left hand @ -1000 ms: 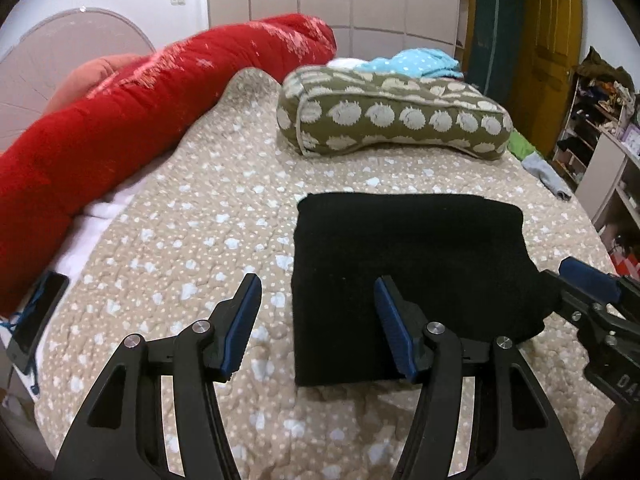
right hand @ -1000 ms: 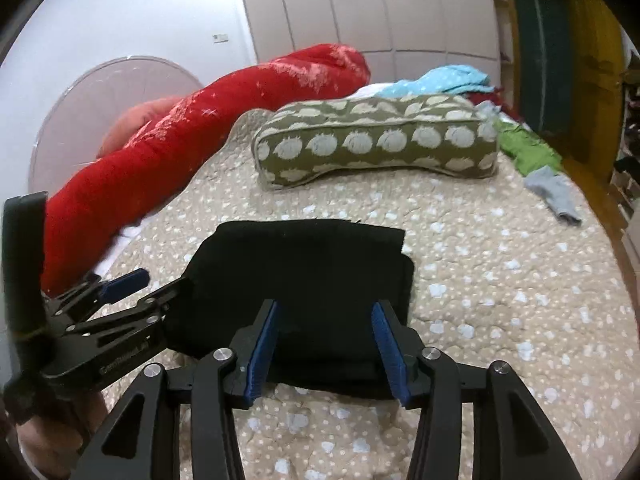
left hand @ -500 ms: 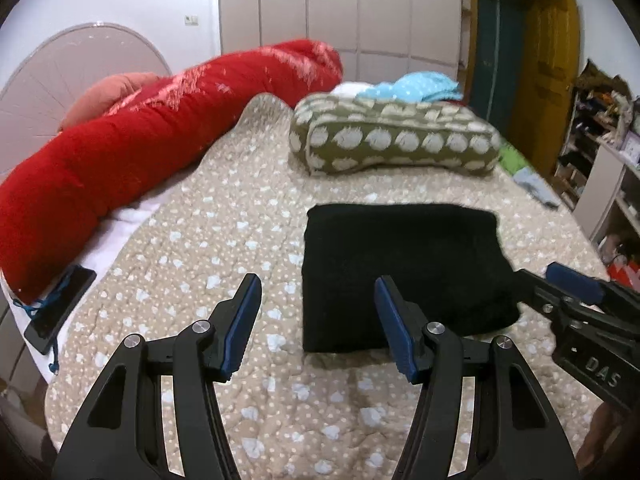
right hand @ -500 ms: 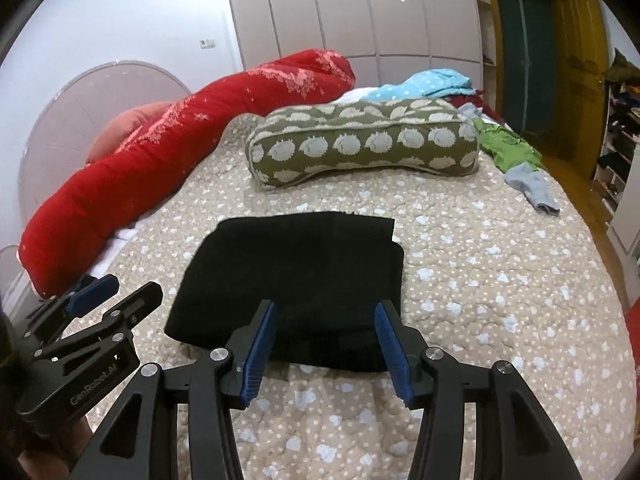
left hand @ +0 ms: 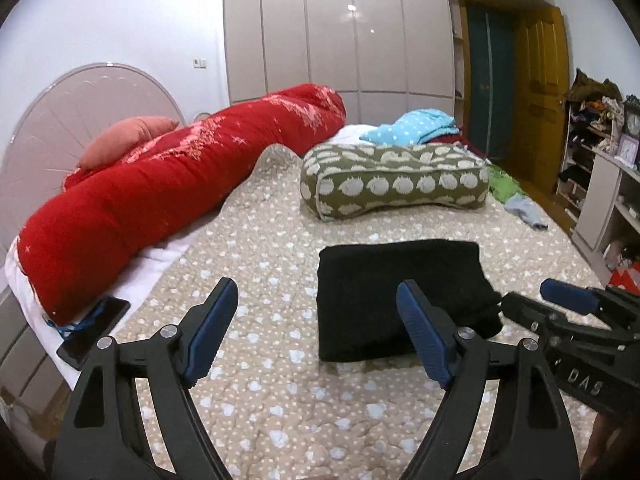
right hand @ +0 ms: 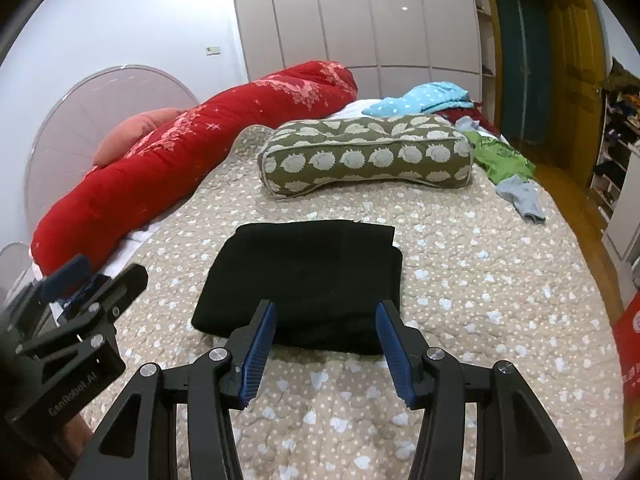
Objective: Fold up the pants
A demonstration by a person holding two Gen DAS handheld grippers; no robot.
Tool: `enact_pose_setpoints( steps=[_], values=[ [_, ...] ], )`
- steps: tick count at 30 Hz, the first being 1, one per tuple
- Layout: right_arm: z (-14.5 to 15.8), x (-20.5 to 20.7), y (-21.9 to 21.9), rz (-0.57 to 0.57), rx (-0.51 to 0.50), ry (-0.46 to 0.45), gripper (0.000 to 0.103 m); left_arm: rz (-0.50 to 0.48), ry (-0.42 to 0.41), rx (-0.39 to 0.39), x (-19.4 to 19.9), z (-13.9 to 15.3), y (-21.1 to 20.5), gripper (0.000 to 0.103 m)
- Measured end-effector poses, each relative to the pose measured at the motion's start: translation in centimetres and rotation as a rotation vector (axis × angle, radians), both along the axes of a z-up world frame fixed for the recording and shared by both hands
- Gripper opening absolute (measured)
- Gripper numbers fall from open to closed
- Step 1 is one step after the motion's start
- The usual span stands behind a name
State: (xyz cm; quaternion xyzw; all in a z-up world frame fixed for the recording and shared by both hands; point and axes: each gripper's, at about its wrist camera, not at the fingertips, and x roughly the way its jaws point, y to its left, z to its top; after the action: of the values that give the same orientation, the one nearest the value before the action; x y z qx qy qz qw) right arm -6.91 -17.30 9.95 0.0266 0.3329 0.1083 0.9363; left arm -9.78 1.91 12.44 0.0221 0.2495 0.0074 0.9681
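Observation:
The black pants (left hand: 400, 292) lie folded into a thick rectangle on the beige spotted bedspread (left hand: 260, 264); they also show in the right wrist view (right hand: 308, 276). My left gripper (left hand: 316, 328) is open and empty, held above the bedspread, near and to the left of the pants. My right gripper (right hand: 324, 344) is open and empty, just short of the pants' near edge. Each gripper shows in the other's view: the right one (left hand: 568, 320) at the right, the left one (right hand: 80, 292) at the left.
A long red bolster (left hand: 168, 192) lies along the left side. An olive patterned pillow (left hand: 392, 184) lies behind the pants. Loose clothes (right hand: 508, 172) lie at the far right. A black phone (left hand: 94, 328) lies at the left bed edge. Shelves (left hand: 600, 184) stand right.
Both grippers have pulled back and up from the folded pants, which now look smaller and farther away. The pants have not moved. Both grippers stay open.

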Motion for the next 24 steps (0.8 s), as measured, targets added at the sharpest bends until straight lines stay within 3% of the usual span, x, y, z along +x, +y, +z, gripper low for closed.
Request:
enact_pose_setpoints(
  steps=[11, 19, 24],
  values=[
    [0.7, 0.3, 0.3, 0.001, -0.004, -0.028, 0.051, -0.015, -0.016, -0.004, -0.2, 0.6, 0.0, 0.082],
    [-0.9, 2.0, 0.7, -0.010, -0.009, 0.012, 0.051, -0.064, -0.002, 0.018, 2.3, 0.0, -0.5, 0.082],
    [-1.0, 2.4, 0.3, -0.046, -0.016, 0.005, 0.052, -0.085, 0.003, -0.018, 4.1, -0.5, -0.3, 0.082]
  ],
)
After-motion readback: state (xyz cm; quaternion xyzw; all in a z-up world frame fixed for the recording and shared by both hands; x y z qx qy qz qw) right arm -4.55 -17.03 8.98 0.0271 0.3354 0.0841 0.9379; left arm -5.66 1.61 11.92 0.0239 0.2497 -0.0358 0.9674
